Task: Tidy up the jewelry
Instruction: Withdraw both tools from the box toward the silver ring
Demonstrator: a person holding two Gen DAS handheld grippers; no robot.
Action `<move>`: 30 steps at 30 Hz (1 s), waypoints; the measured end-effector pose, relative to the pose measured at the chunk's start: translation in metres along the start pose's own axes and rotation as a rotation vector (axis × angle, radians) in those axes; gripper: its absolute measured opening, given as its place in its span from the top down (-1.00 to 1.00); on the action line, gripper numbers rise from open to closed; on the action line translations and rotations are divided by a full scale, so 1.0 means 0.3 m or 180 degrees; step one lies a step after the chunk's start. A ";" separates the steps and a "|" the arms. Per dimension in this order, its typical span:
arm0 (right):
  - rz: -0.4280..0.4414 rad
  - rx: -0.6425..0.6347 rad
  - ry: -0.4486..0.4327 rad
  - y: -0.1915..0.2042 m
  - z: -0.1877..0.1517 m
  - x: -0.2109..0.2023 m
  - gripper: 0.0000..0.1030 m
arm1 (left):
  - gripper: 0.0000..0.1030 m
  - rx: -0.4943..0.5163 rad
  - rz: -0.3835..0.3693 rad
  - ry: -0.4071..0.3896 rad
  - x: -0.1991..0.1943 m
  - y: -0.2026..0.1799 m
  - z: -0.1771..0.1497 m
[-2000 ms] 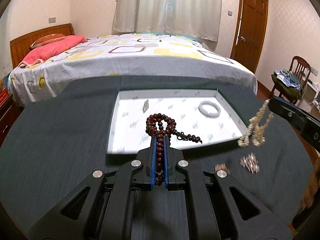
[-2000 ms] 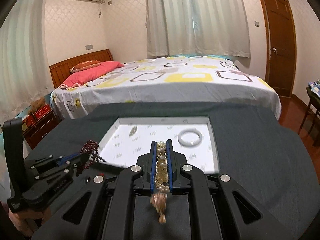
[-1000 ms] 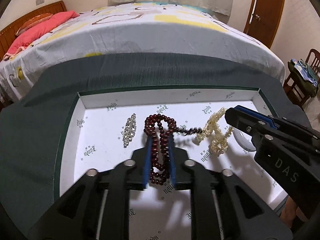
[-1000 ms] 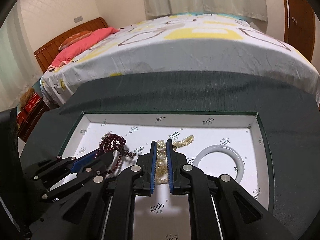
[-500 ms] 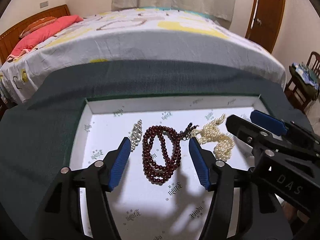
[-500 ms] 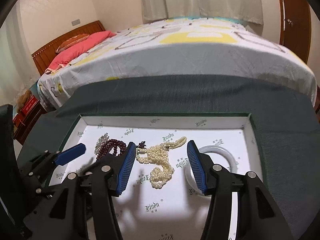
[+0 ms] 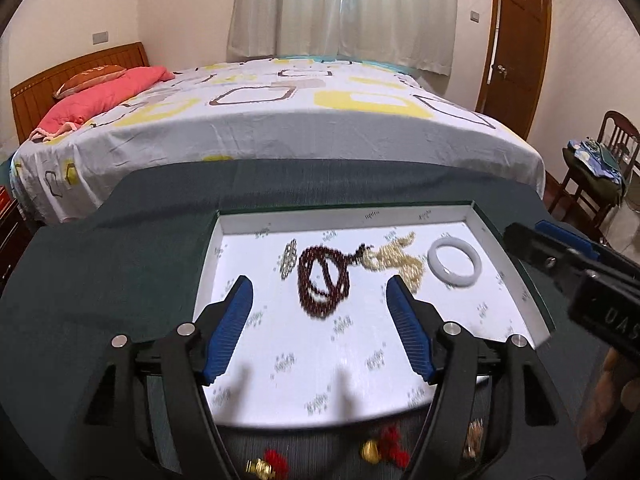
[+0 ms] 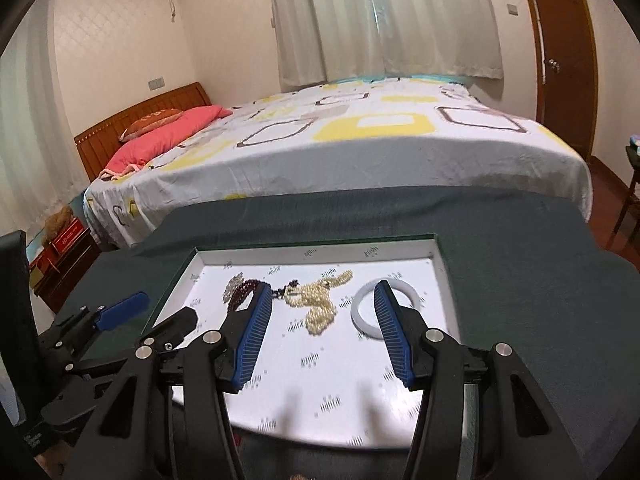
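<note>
A white-lined jewelry box tray [image 7: 280, 392] [image 8: 328, 412] lies on the dark green table. In it lie a dark red bead necklace [image 7: 322, 280] [image 8: 244, 292], a cream pearl necklace [image 7: 400, 260] [image 8: 318, 300], a white bangle [image 7: 454, 268] [image 8: 362, 312] and a silver brooch [image 7: 289, 262] [image 8: 231, 286]. My left gripper [image 7: 320, 320] is open and empty, above the tray just short of the red beads. My right gripper [image 8: 320, 328] is open and empty, just short of the pearls. The right gripper also shows at the right edge of the left wrist view [image 7: 568, 256].
Small red-and-gold trinkets [image 7: 380, 450] and a gold piece [image 7: 474, 442] lie on the table in front of the tray's near edge. A bed [image 7: 280, 120] stands behind the table. A door [image 7: 516, 40] and a chair [image 7: 596, 176] are at the right.
Both grippers opened and let go: the red beads and the pearls now lie in the tray. Both grippers have since pulled back and up from them.
</note>
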State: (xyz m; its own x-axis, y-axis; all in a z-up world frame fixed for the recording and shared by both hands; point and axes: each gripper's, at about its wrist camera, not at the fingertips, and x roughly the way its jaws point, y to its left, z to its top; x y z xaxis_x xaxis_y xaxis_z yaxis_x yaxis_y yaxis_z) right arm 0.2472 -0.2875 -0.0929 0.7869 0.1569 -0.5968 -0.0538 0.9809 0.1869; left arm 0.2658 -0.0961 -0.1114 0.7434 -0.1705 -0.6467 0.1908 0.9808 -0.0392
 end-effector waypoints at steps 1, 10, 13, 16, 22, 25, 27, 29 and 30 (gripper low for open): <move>-0.0019 -0.0008 -0.0006 -0.001 -0.013 -0.018 -0.02 | -0.31 0.0013 0.0016 -0.0014 -0.019 0.001 -0.013; -0.0187 -0.0063 0.0087 -0.015 -0.164 -0.141 -0.02 | -0.31 0.0088 0.0075 -0.0004 -0.132 -0.011 -0.145; -0.0250 -0.0074 0.0136 -0.028 -0.218 -0.175 -0.02 | -0.31 0.0070 0.0071 0.0014 -0.168 -0.016 -0.200; -0.0295 -0.0081 0.0180 -0.040 -0.265 -0.206 -0.02 | -0.31 0.0077 0.0056 0.0061 -0.196 -0.025 -0.262; -0.0391 -0.0098 0.0247 -0.061 -0.363 -0.262 -0.02 | -0.31 0.0137 0.0031 0.0203 -0.243 -0.073 -0.380; -0.0434 -0.0067 0.0258 -0.082 -0.402 -0.289 -0.02 | -0.31 0.0197 0.0012 0.0244 -0.262 -0.107 -0.426; -0.0461 -0.0038 0.0268 -0.093 -0.424 -0.306 -0.02 | -0.31 0.0240 -0.0019 0.0280 -0.267 -0.135 -0.448; -0.0456 0.0032 0.0281 -0.114 -0.444 -0.319 -0.02 | -0.31 0.0277 -0.0036 0.0285 -0.271 -0.157 -0.462; -0.0455 0.0060 0.0284 -0.123 -0.453 -0.326 -0.02 | -0.31 0.0298 -0.0039 0.0278 -0.271 -0.167 -0.467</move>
State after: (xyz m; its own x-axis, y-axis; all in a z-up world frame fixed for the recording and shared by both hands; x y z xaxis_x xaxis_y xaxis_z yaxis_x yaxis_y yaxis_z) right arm 0.0888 -0.3235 -0.1475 0.7281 0.0264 -0.6850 0.0668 0.9918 0.1093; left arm 0.1059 -0.1182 -0.1635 0.6829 -0.1695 -0.7106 0.2616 0.9649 0.0213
